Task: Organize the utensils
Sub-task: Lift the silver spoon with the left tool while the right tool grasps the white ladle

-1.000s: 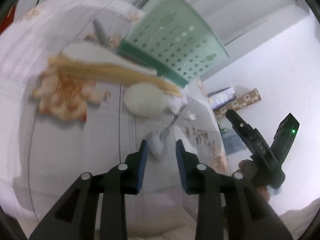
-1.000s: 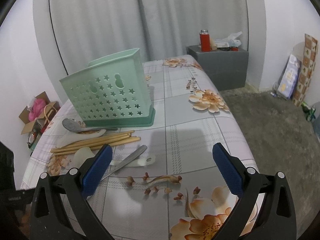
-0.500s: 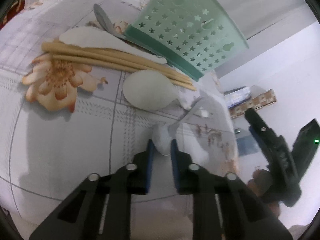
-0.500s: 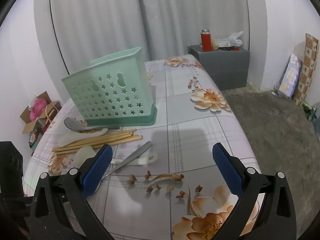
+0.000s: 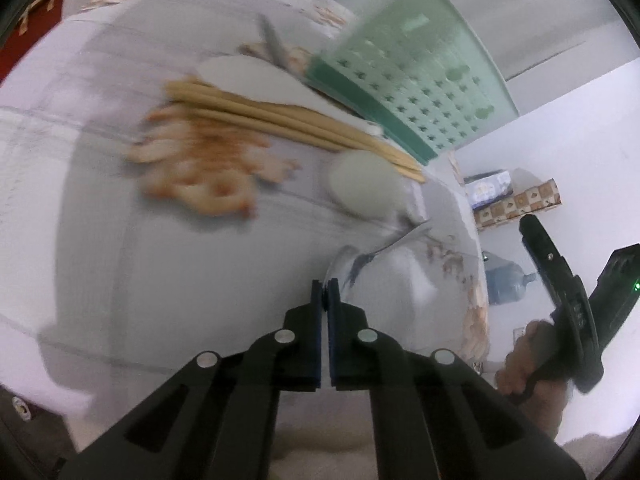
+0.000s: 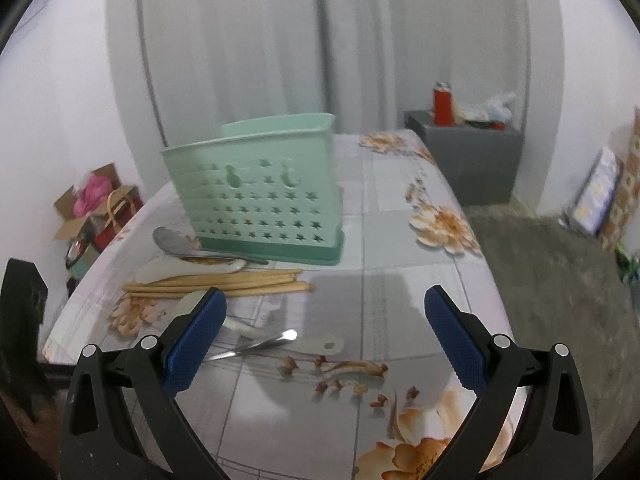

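Note:
My left gripper (image 5: 325, 286) is shut on the bowl of a metal spoon (image 5: 360, 258), whose handle points away to the right; the spoon also shows in the right wrist view (image 6: 256, 345). A green star-holed utensil basket (image 6: 260, 200) stands upright on the flowered tablecloth (image 6: 400, 280), also in the left wrist view (image 5: 404, 72). In front of it lie wooden chopsticks (image 6: 216, 282), a white rice paddle (image 6: 188, 268), a second metal spoon (image 6: 176, 242) and a white spoon (image 5: 366, 188). My right gripper (image 6: 320, 336) is open and empty above the near table edge.
A grey cabinet (image 6: 468, 156) with a red flask (image 6: 442, 104) stands beyond the table's far right. Boxes and bags (image 6: 96, 216) sit on the floor at the left. Grey floor (image 6: 560, 280) lies to the right of the table.
My left gripper closed from open onto the metal spoon's bowl. The spoon's handle has shifted on the cloth. The right gripper stayed open and drifted slightly.

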The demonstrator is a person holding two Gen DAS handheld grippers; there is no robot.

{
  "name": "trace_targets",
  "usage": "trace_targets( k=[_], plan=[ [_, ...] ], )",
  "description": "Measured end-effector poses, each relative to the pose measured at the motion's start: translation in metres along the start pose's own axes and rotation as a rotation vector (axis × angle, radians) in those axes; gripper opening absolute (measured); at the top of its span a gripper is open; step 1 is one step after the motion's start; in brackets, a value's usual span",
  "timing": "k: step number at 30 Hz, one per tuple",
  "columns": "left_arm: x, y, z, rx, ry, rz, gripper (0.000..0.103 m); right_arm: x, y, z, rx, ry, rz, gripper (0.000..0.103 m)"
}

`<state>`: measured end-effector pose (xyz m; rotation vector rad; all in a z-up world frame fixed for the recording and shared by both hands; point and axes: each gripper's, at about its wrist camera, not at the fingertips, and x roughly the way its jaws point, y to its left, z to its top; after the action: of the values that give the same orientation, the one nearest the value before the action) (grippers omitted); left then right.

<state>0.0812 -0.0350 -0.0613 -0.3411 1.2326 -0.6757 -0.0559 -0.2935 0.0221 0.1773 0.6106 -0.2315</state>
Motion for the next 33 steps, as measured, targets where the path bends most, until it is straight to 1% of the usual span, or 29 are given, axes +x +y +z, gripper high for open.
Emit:
trace_targets(
  k=[1,5,7,9,11,12,13,17,18,22,24,26,27,28,29,31,33],
  plan=[
    [-0.006,0.005,-0.002,0.005,-0.002,0.007,0.002,0.001,0.004,0.002,-0.030,-0.003,0.009,0.089],
    [-0.029,0.018,-0.010,0.048,-0.032,0.072,0.002,0.005,0.018,0.009,-0.132,-0.005,0.037,0.079],
    [-0.040,0.024,-0.014,0.060,-0.062,0.114,0.002,0.010,0.027,0.009,-0.189,0.010,0.050,0.072],
    [-0.049,0.032,-0.017,0.060,-0.093,0.145,0.002,0.018,0.037,0.004,-0.259,0.041,0.065,0.069],
    [-0.054,0.039,-0.017,0.055,-0.119,0.168,0.003,0.029,0.056,-0.007,-0.383,0.088,0.069,0.066],
    [-0.055,0.041,-0.017,0.052,-0.128,0.171,0.003,0.034,0.065,-0.013,-0.444,0.102,0.062,0.062],
    [-0.057,0.043,-0.017,0.049,-0.135,0.172,0.003,0.037,0.071,-0.018,-0.489,0.110,0.056,0.056],
    [-0.062,0.050,-0.015,0.047,-0.161,0.182,0.003,0.049,0.094,-0.038,-0.667,0.123,0.049,0.047],
    [-0.063,0.050,-0.015,0.051,-0.167,0.186,0.003,0.053,0.100,-0.042,-0.714,0.124,0.039,0.041],
    [-0.065,0.052,-0.017,0.053,-0.179,0.180,0.003,0.065,0.111,-0.048,-0.801,0.121,0.017,0.032],
    [-0.066,0.052,-0.020,0.052,-0.186,0.174,0.002,0.070,0.117,-0.051,-0.848,0.112,-0.010,0.029],
    [-0.067,0.051,-0.021,0.051,-0.192,0.172,0.002,0.075,0.119,-0.053,-0.885,0.112,-0.032,0.022],
    [-0.068,0.051,-0.022,0.049,-0.196,0.171,0.002,0.077,0.120,-0.056,-0.908,0.110,-0.048,0.016],
    [-0.069,0.051,-0.023,0.048,-0.199,0.170,0.002,0.078,0.121,-0.057,-0.919,0.111,-0.061,0.011],
    [-0.070,0.050,-0.023,0.046,-0.202,0.169,0.002,0.077,0.121,-0.058,-0.929,0.106,-0.076,0.010],
    [-0.075,0.049,-0.026,0.044,-0.212,0.166,0.001,0.076,0.122,-0.061,-0.943,0.085,-0.097,0.003],
    [-0.081,0.046,-0.029,0.043,-0.226,0.163,0.001,0.071,0.120,-0.061,-0.924,0.079,-0.102,0.002]
  ],
)
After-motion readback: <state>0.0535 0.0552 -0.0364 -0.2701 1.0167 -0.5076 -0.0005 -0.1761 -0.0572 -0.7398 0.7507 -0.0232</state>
